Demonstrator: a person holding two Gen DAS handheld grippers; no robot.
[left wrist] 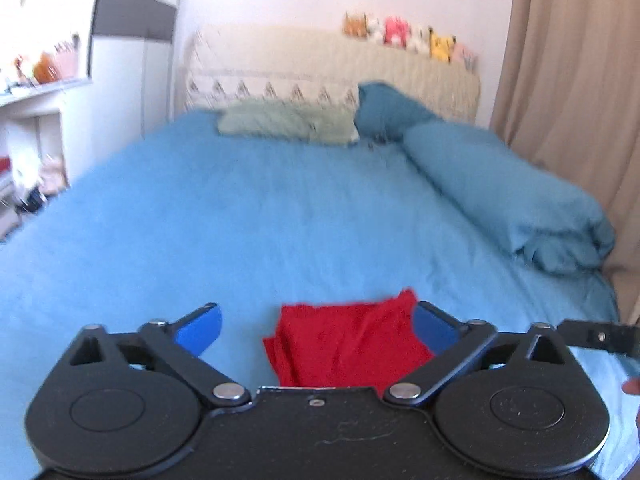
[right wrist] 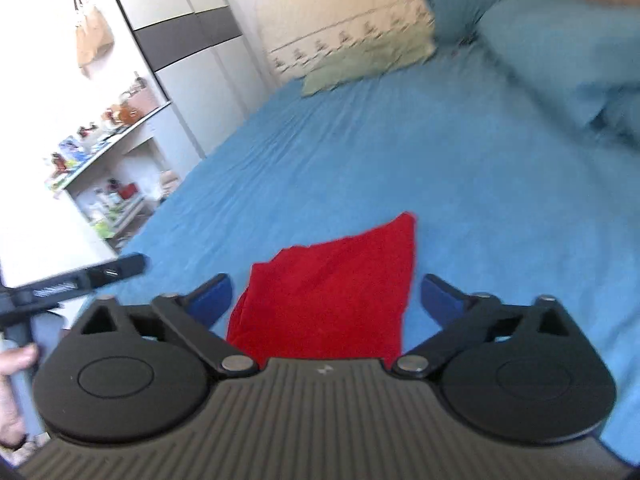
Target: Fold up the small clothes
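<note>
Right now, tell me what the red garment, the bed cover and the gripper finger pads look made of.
Red garment: soft matte knit or woven cloth, probably cotton; it lies limp in layered folds.
Bed cover: blue matte woven fabric with fine wrinkles, cotton-like.
Finger pads: blue, smooth and slightly glossy, likely rubber or soft plastic on black hard-plastic linkages; blur leaves that open.

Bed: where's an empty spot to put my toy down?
The blue sheet is bare between the red cloth and the green pillow. The right edge is crowded by the rolled duvet.
</note>
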